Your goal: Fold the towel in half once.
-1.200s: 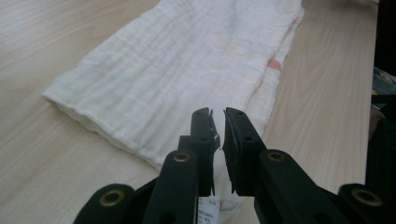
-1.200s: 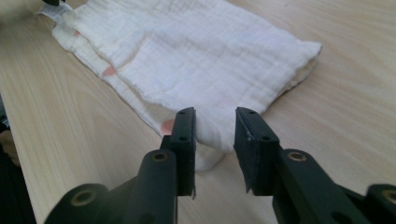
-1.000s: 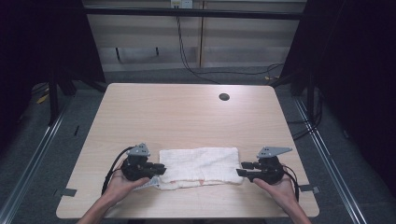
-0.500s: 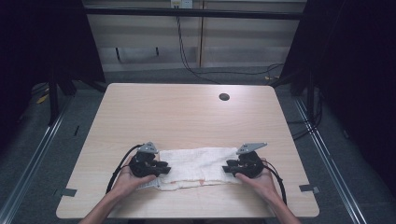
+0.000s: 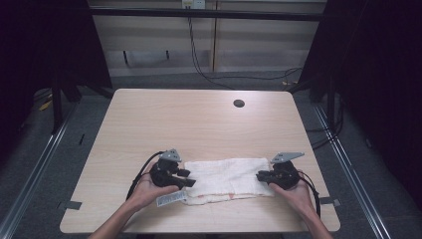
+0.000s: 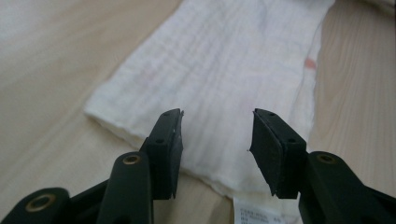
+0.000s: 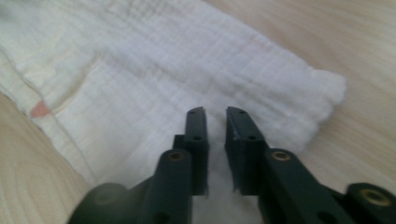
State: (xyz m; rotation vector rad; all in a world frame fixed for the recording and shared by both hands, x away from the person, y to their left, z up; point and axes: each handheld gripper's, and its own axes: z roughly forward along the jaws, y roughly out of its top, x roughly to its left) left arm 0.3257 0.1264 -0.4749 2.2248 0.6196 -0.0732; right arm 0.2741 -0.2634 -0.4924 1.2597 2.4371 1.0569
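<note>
A white folded cloth (image 5: 226,177) lies flat near the table's front edge, a small pink mark along its near hem. My left gripper (image 5: 188,178) is at its left end. In the left gripper view its jaws (image 6: 215,135) stand open over the cloth (image 6: 233,60), having just been opening, with nothing pinched. My right gripper (image 5: 260,175) is at the right end. Its jaws (image 7: 215,119) have been closing and stand almost together, with white cloth (image 7: 140,70) filling the narrow gap between them.
The wooden table (image 5: 199,124) has a dark round cable hole (image 5: 239,103) at the back right. A printed label (image 5: 169,200) sticks out from the cloth's near left corner. Dark frame posts and cables stand beyond the table's far edge.
The left gripper has slid right and its jaws have opened off the cloth. The right gripper went inward, then came back right, and the cloth's right end lies further right.
</note>
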